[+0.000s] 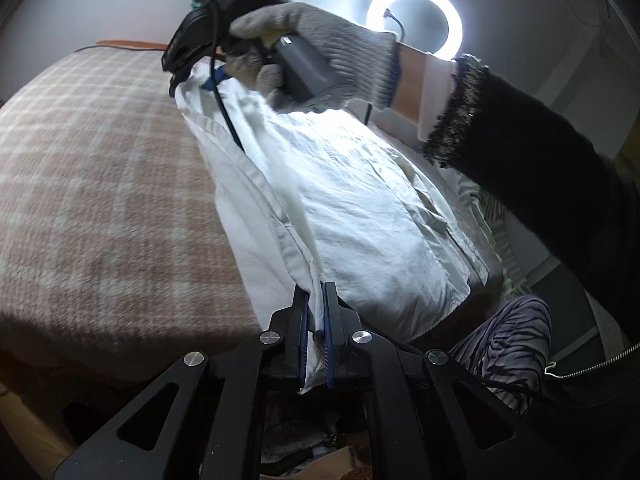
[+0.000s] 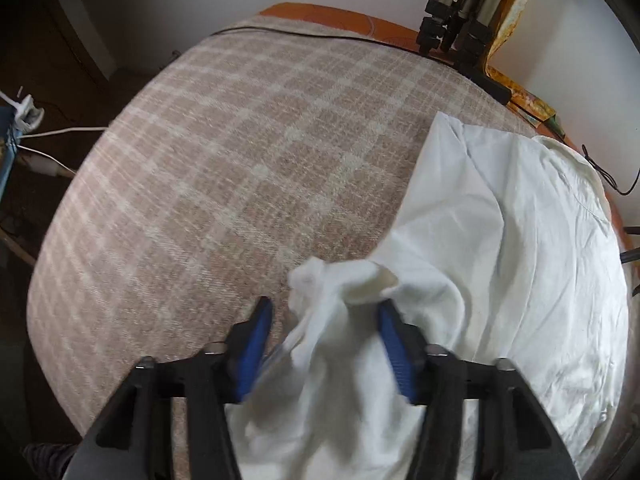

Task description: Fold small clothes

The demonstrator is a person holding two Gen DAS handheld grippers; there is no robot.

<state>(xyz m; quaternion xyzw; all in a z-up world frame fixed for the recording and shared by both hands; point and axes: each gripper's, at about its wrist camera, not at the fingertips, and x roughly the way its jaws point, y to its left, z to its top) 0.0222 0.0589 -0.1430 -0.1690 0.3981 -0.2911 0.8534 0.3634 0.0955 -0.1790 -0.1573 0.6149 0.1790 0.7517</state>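
— Where is this?
— A bedroom at home: a bed [image 2: 240,152] under a plaid blanket [image 1: 100,180], plain walls.
— And the ring light [image 1: 416,20], the tripod [image 2: 452,28]?
— Set up for filming.

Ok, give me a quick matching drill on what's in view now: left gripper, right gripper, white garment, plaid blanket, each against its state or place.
Things:
1. left gripper
2. right gripper
3. white garment
4. plaid blanket

States:
A. spread under everything
B. jaws wide, cloth loose between them
C. held up at one edge
D. jaws closed on cloth

Pairs: 1-D, 2-B, 3-C, 4-A
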